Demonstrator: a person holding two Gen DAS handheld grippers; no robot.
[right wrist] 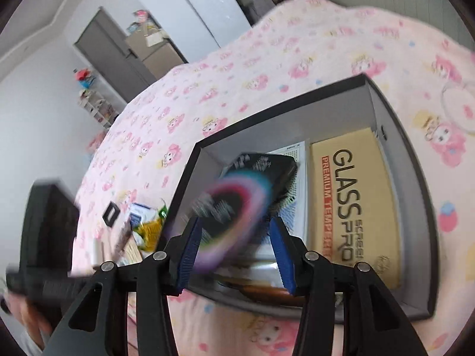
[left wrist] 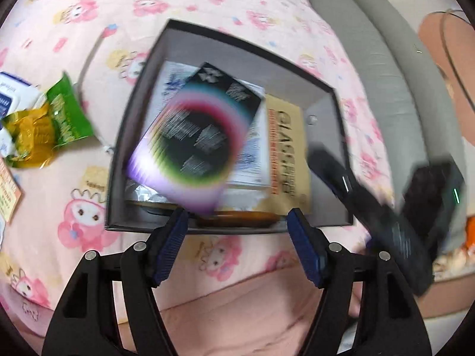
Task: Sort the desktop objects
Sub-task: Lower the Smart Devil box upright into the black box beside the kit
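Note:
A grey open box [left wrist: 329, 101] [right wrist: 415, 207] lies on the pink cartoon-print bedspread. Inside are a tan "GLASS PRO" pack [left wrist: 289, 154] [right wrist: 356, 207] and white leaflets [left wrist: 255, 148]. A black card with rainbow rings [left wrist: 196, 136] [right wrist: 237, 190] is blurred in mid-air over the box, held by neither gripper. My left gripper [left wrist: 237, 222] is open at the box's near edge. My right gripper [right wrist: 234, 234] is open just below the card. The right gripper's body [left wrist: 386, 213] shows blurred in the left wrist view.
Green and yellow snack packets [left wrist: 56, 121] [right wrist: 151, 228] and white-blue packs [left wrist: 9, 95] lie left of the box. A small black frame [right wrist: 110, 213] lies on the bedspread. A grey sofa arm [left wrist: 386, 59] runs along the right.

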